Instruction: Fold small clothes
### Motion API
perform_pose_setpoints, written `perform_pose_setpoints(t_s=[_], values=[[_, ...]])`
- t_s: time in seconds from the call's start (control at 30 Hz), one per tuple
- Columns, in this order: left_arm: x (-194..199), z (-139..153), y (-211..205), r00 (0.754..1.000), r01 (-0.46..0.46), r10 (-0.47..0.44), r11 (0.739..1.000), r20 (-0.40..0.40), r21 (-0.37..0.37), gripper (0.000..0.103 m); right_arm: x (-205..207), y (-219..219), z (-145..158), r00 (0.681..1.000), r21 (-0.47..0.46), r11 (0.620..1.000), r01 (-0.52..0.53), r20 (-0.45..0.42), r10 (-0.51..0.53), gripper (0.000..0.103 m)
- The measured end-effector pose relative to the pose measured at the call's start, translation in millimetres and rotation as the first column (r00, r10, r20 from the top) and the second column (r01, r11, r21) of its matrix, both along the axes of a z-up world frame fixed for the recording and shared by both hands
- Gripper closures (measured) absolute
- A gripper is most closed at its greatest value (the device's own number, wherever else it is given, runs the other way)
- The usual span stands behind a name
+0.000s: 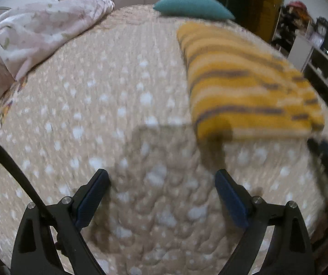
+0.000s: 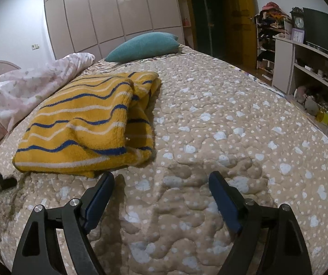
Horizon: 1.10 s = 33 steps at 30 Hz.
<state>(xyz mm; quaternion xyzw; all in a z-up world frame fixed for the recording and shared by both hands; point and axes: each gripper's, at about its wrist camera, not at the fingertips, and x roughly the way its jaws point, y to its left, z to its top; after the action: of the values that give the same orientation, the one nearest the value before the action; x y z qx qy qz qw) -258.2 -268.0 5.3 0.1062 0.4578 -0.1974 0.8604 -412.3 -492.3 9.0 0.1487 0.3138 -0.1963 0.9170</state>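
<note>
The bed (image 2: 232,119) is the carrying surface; a beige quilted bedspread with pale spots covers it. A pink floral blanket (image 2: 26,87) is bunched along the bed's left edge. A shelving unit (image 2: 312,68) stands off the bed's right edge; its open compartments hold small items too indistinct to name, and a clock (image 2: 298,20) stands on top. The folded yellow striped garment (image 2: 90,123) lies on the bedspread toward the left edge, one layer doubled over another, its right side loosely rumpled. A teal pillow (image 2: 143,47) rests at the far end of the bed, apart from the garment.

The right gripper (image 2: 161,178) sits just beside the garment's near right corner, jaws spread wide with only bedspread between them. The left gripper (image 1: 162,176) is over bare bedspread near the garment's near left corner, jaws wide apart and holding nothing; this view is blurred.
</note>
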Motion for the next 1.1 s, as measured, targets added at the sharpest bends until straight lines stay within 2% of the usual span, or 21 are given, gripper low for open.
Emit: perform_pose_setpoints(t_s=[0.07, 0.17, 0.23, 0.47, 0.6, 0.7, 0.77, 0.9, 1.03, 1.1], values=[[-4, -3, 1, 0.999, -0.017, 0.018, 1.0, 0.041, -0.013, 0.007, 2, 1, 0, 1.0, -0.014, 1.0, 0.002, -0.011, -0.002, 0.015], [-4, -6, -2, 0.998, -0.037, 0.038, 0.999, 0.055, -0.017, 0.0, 5, 3, 0, 1.0, -0.028, 1.0, 0.002, -0.028, -0.003, 0.015], [-6, -8, -3, 0.997, -0.045, 0.046, 0.999, 0.057, -0.022, 0.0, 6, 4, -1, 0.999, -0.035, 0.999, 0.002, -0.036, -0.004, 0.015], [-1, -8, -2, 0.998, -0.062, 0.061, 0.998, -0.013, -0.021, 0.0, 14, 4, -1, 0.997, -0.03, 0.999, -0.022, -0.073, 0.02, 0.009], [-2, -4, 1, 0.998, -0.063, 0.063, 0.998, -0.013, -0.023, 0.0, 18, 9, -2, 0.995, -0.055, 0.998, -0.018, -0.096, 0.013, 0.009], [-14, 8, 7, 0.996, -0.087, 0.087, 0.995, 0.014, -0.042, 0.0, 19, 11, -1, 0.993, -0.061, 0.998, -0.005, -0.117, -0.002, 0.009], [-26, 22, 9, 0.994, -0.083, 0.087, 0.994, 0.059, -0.065, 0.0, 18, 14, 4, 0.991, -0.057, 0.998, 0.029, -0.132, -0.036, 0.008], [-49, 44, 9, 0.989, -0.051, 0.062, 0.995, 0.136, -0.081, 0.0, 4, 30, 18, 0.995, -0.027, 0.998, 0.049, -0.086, -0.051, 0.008], [-64, 55, 10, 0.986, -0.022, 0.038, 0.995, 0.164, -0.098, 0.0, -3, 51, 32, 0.996, -0.113, 0.993, 0.042, -0.079, -0.052, 0.008], [-69, 57, 10, 0.985, -0.012, 0.031, 0.994, 0.168, -0.108, 0.0, -5, 55, 36, 0.996, -0.122, 0.992, 0.04, -0.075, -0.049, 0.008]])
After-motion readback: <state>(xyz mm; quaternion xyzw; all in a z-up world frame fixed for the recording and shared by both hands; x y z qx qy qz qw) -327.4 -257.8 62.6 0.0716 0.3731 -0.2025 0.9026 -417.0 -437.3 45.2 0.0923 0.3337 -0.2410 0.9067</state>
